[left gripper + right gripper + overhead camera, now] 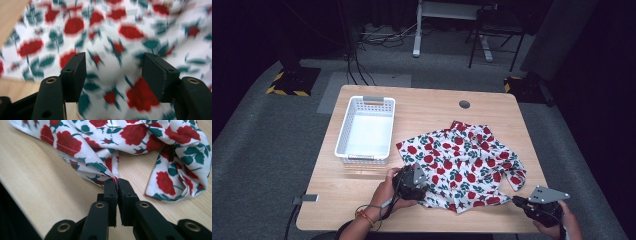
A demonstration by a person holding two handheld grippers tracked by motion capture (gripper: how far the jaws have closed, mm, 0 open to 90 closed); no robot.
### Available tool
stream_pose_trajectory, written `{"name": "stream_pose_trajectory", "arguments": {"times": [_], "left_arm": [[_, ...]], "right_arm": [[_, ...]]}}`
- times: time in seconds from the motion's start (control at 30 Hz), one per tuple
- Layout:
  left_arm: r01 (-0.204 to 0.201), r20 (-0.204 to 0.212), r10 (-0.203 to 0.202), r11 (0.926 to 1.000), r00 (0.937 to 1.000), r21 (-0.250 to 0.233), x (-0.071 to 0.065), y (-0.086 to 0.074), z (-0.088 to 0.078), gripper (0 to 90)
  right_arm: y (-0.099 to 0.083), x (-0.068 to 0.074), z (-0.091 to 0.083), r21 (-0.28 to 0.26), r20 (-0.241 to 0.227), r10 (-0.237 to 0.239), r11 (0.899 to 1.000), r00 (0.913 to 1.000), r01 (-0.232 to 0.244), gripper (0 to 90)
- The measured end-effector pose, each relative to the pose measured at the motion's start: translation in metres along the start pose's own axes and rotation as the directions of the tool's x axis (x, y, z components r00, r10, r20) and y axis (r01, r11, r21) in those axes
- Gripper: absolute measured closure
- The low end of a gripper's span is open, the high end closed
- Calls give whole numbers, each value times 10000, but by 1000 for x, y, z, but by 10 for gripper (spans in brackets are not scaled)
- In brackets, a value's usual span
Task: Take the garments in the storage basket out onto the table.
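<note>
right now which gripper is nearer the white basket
Left. The left gripper sits just below and right of the white basket, at the floral cloth's near-left edge. The right gripper pinches the cloth at the table's far-right corner.

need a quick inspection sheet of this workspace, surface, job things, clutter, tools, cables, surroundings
surface: light wooden table, round hole near its far edge
job's things: rose-print cloth, rumpled, lying right of centre
clutter: white basket, empty, left of the cloth and apart from it; small grey tab at the near left edge
grippers: left tool open, jaws over the cloth's near left part, not pressing it; right tool shut on a pinched edge of the cloth near the table's front right corner
cables: cable trails from the left tool by the wrist; more cables on the floor beyond the table
surroundings: grey carpet, desk legs and a dark frame behind, yellow-black striped floor marks
</note>
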State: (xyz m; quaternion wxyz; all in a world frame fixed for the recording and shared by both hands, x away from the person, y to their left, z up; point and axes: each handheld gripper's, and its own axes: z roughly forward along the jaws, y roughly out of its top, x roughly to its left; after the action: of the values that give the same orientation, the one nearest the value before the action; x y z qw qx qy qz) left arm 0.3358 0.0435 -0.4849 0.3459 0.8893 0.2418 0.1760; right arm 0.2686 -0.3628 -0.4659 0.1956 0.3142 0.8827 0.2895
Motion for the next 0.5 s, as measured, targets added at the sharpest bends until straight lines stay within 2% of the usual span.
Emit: {"name": "stream_pose_trajectory", "arguments": {"times": [0.07,0.17,0.23,0.3,0.33,0.37,0.43,0.5], "left_arm": [[-137,227,144,9994,9996,-316,-1,14,1,364],[-785,559,812,9957,9951,-487,-5,45,18,364],[-1204,689,1233,9917,9900,-455,-6,64,36,363],[-1451,730,1469,9890,9865,-292,-7,81,55,364],[-1573,704,1586,9873,9848,-245,-7,89,66,365],[-1536,773,1544,9880,9850,-160,-7,96,77,369],[-1817,570,1813,9833,9818,21,-6,108,96,375],[-1486,667,1479,9889,9867,58,-3,116,113,378]], "right_arm": [[1,0,-8,166,-351,-98,9998,9993,104,803],[7,2,-15,329,-546,-340,9988,9979,359,708],[12,-2,-15,-65,-548,-74,10000,9985,71,659],[16,-5,-8,-250,-111,244,9994,9996,-246,586],[18,-7,-3,-231,121,399,9989,9991,-396,596],[20,-8,3,-245,171,464,9986,9988,-460,589],[23,-8,16,-450,66,594,9972,9982,-591,569],[24,-7,27,-475,42,541,9974,9985,-539,559]]}}
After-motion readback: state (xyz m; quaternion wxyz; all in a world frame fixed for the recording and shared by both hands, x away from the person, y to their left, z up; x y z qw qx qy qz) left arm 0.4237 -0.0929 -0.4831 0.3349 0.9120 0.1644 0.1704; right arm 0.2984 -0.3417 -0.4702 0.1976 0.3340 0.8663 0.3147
